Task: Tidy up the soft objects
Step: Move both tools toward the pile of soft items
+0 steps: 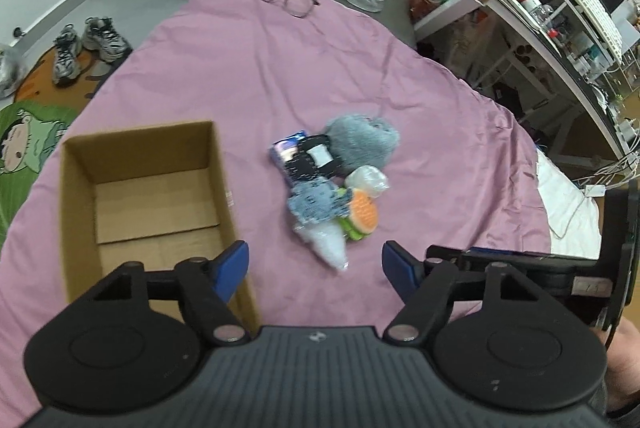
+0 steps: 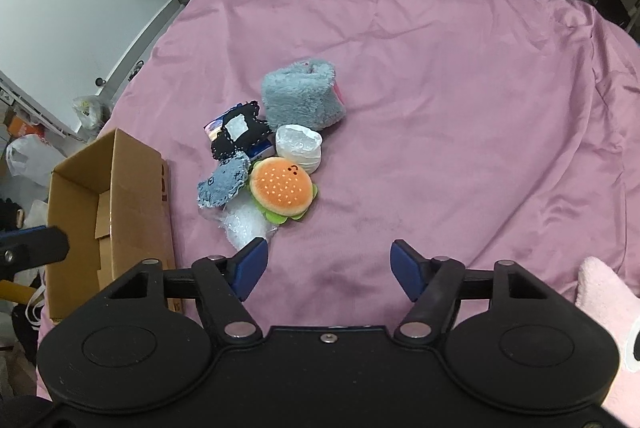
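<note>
Right gripper (image 2: 325, 264) jaws wide, empty | left gripper (image 1: 316, 266) wide too | round orange plush burger (image 2: 282, 190) in pile, ahead-left of right, nearer | open brown cardboard box (image 2: 132, 184) left of pile

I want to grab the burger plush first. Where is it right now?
The burger plush lies on the pink bedsheet at the near edge of the pile, right of the denim patch, just ahead-left of the open right gripper.
</note>
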